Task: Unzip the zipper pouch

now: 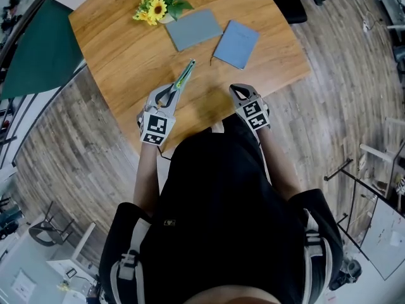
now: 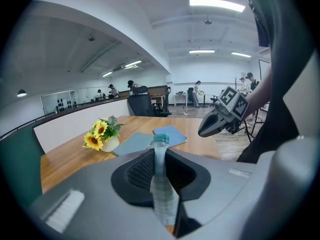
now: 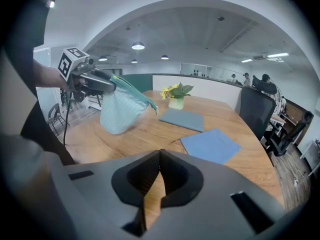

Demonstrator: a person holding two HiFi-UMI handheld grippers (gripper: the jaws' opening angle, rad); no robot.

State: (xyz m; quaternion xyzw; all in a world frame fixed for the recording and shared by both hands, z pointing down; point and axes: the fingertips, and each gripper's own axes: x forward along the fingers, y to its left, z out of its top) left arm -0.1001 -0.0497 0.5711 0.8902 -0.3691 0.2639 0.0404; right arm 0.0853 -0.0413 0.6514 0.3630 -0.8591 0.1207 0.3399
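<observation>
The left hand-held gripper [image 1: 176, 92] is clamped on one end of a pale teal zipper pouch [image 3: 120, 111], its jaws pressed flat against the fabric on both sides. The pouch hangs from that grip clear of the wooden table [image 1: 126, 62], its body sagging below the jaws and a darker teal zip band running along its top edge, out past the fingertips. In the left gripper view the pouch stands edge-on between the jaws, its far end rising just beyond them.

The right hand-held gripper [image 3: 159, 174] has its jaws fully together with nothing between them. It is held above the near edge of the table, well apart from the pouch, which is off to its left.

Beyond both grippers, on the table, lie a grey-blue flat item [image 1: 193, 29] and a blue flat item [image 1: 236, 43] side by side, with a small pot of sunflowers [image 1: 157, 5] just past the grey-blue one
</observation>
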